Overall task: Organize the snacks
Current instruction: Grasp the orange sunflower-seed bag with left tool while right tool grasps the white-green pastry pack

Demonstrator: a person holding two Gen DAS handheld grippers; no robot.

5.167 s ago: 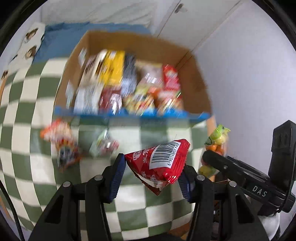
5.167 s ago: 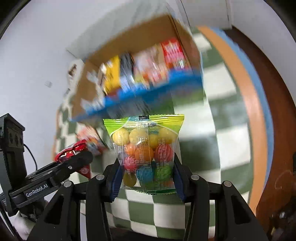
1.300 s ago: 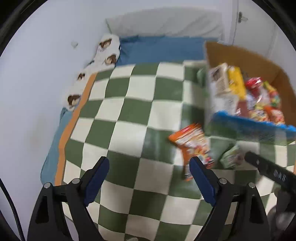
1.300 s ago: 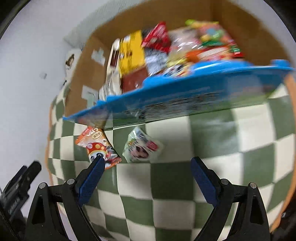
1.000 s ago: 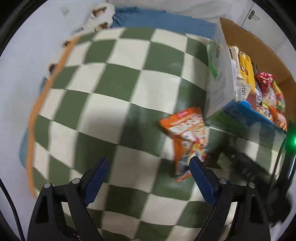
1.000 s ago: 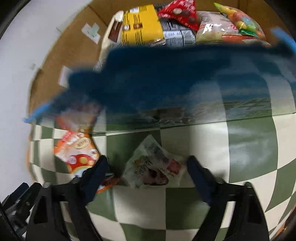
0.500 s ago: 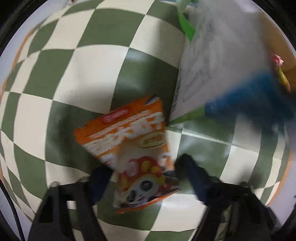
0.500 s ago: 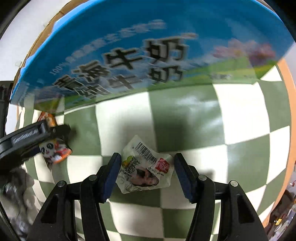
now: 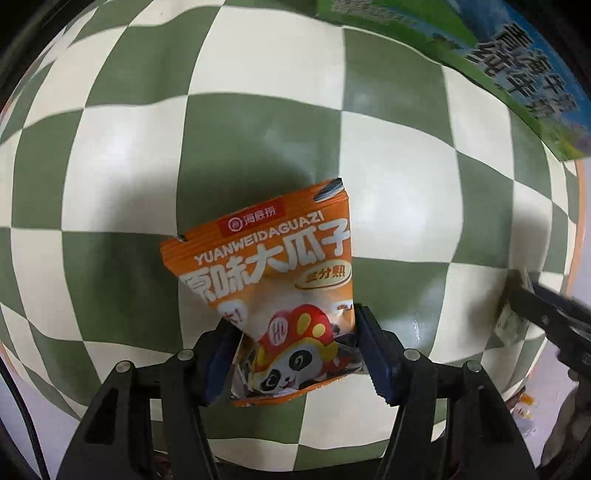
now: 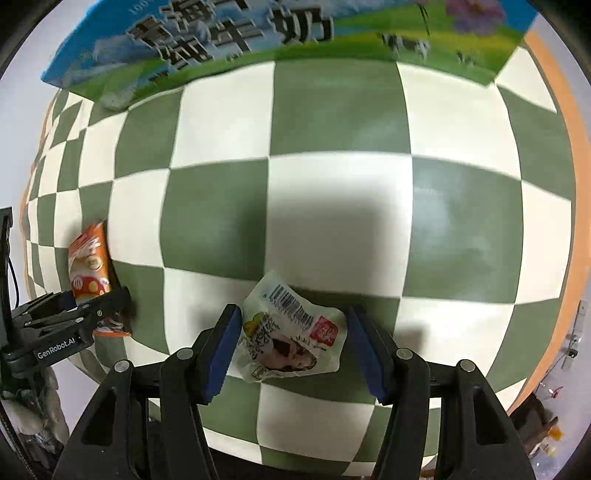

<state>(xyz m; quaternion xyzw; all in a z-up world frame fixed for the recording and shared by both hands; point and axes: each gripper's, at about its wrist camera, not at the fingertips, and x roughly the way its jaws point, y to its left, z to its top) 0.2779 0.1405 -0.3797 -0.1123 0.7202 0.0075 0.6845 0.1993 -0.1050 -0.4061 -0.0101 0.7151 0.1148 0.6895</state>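
An orange sunflower-seed packet with a panda (image 9: 273,266) stands up off the green-and-white checked bedcover (image 9: 388,177). My left gripper (image 9: 295,347) points straight down, and both blue pads pinch the packet's lower half. A small white packet with a barcode (image 10: 291,332) lies on the cover between the fingers of my right gripper (image 10: 293,343). Those jaws are opening: the left pad grazes the packet and the right pad stands just off it. In the right wrist view, the left gripper (image 10: 110,302) and the orange packet (image 10: 88,266) show at the left.
The blue-and-green printed wall of the snack box (image 10: 258,33) rises at the far edge, also seen as the box (image 9: 517,74) at top right. The bed's orange border (image 10: 565,184) runs down the right, with floor beyond it. The right gripper's finger (image 9: 532,299) reaches in from the right.
Both grippers have come down from the box to the bedcover. The left jaws, wide a second ago, have closed on the orange packet. The right jaws straddle the white packet, slightly wider than before.
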